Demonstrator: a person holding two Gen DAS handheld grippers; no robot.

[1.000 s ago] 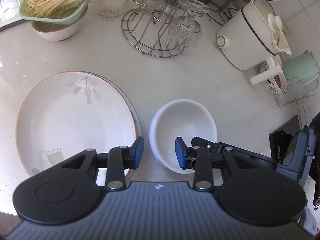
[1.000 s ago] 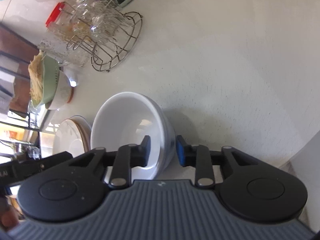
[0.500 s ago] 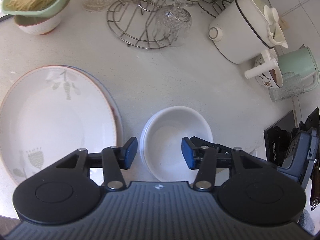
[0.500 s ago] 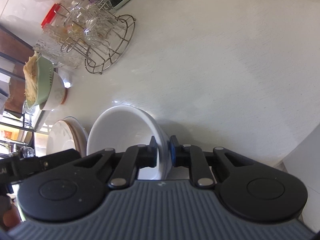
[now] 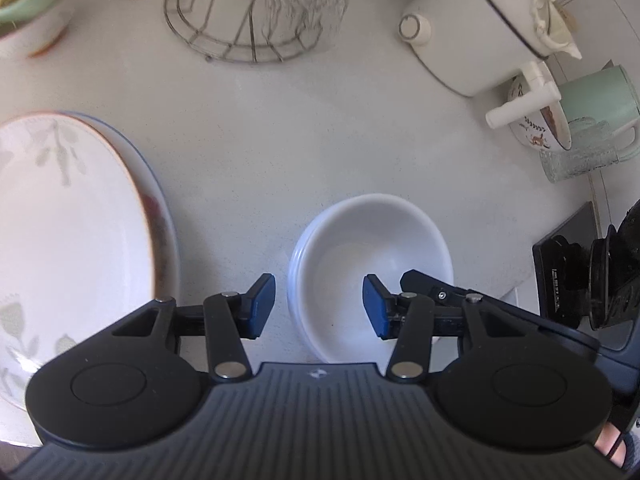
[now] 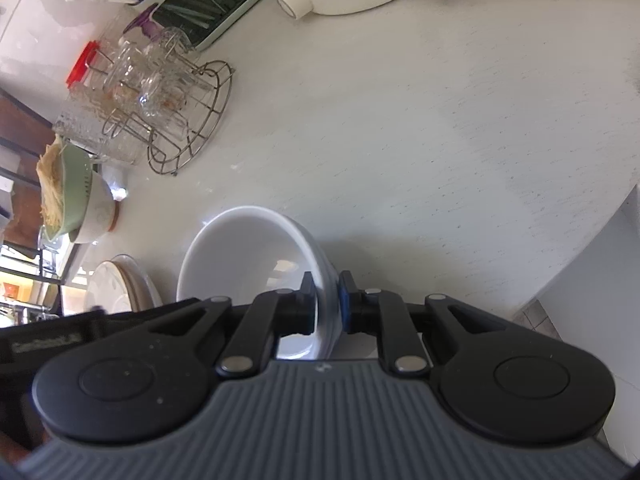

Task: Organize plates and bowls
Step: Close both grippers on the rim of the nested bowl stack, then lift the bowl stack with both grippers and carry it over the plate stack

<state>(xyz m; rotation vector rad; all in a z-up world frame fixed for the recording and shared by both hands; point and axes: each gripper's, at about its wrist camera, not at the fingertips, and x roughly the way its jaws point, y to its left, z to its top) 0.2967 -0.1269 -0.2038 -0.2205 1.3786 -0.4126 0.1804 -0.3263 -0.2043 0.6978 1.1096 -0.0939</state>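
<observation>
- Step in hand, as judged: gathering the bowls. The right gripper (image 6: 325, 304) was clamped on the near wall of the stack of plain white glazed bowls (image 6: 240, 256), one pad inside the rim, one outside. Its jaws had just been closing, with that wall between them.
- The left gripper (image 5: 319, 304) hung over the same stack (image 5: 372, 248) with its fingers apart and nothing pressed between them. Its jaws had opened further over the past second. The stack's left rim lay between the two blue pads (image 5: 262, 304), but neither pad touched it as far as the view showed.
- Next move, as judged: lift or slide the stack by the right-hand grip. The hold is on one edge only, so the stack may tip or the inner bowls may slip. The left fingers could steady the opposite rim.
- Large round white plates with a pale leaf print and an orange-brown rim line (image 5: 72, 216) lay stacked to the left of the left fingers, well apart from the bowls. At least two plates; a blue-edged one showed beneath.
- Bowls: at least three nested rims counted at the left side, glossy, empty, resting on the white speckled countertop (image 5: 260, 140), just ahead of the right fingers and between the left ones.
</observation>
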